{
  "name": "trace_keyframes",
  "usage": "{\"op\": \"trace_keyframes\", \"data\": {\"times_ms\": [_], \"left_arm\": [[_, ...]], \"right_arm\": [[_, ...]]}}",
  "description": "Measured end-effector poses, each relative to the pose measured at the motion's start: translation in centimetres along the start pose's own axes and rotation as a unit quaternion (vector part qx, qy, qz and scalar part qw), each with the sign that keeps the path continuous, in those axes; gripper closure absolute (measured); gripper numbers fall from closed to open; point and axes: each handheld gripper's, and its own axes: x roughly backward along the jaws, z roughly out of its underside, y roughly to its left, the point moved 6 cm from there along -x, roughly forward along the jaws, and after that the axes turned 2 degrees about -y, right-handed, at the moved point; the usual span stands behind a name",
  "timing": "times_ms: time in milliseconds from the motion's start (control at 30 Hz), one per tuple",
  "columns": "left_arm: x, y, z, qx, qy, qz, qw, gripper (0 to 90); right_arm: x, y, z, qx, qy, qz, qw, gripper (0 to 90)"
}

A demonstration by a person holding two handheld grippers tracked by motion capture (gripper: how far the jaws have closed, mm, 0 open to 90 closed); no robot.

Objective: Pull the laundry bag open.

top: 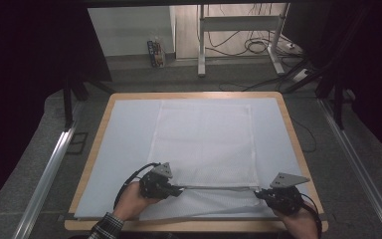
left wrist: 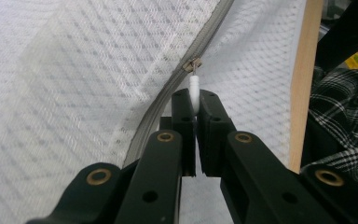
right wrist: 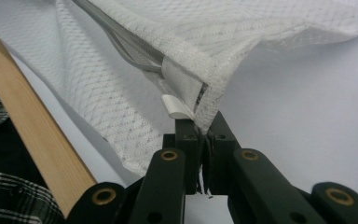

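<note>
Each hand carried a black two-jaw tool. The left gripper and the right gripper each wore a grey three-cornered plate on top and trailed a black cable looping behind that plate. Seen close, the jaws were matte black blocks on black link arms, pinned below the jaws with brass-ringed rivets. A dark plaid sleeve covered the left wrist.

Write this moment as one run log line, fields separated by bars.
left gripper: shut on zipper pull | right gripper: shut on mesh bag corner
</note>
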Motion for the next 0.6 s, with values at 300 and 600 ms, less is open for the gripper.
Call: {"op": "trace_keyframes", "data": {"times_ms": [300, 600], "left_arm": [[0.9, 0.1, 0.8, 0.006, -0.001, -0.007, 1.0000, 87.1], [2.3, 0.4, 1.9, 0.017, -0.004, -0.022, 0.9996, 87.2]], "right_arm": [[-0.1, 0.1, 0.0, 0.002, 0.002, 0.000, 1.0000, 85.0], [0.1, -0.1, 0.0, -0.002, 0.000, 0.003, 1.0000, 85.0]]}}
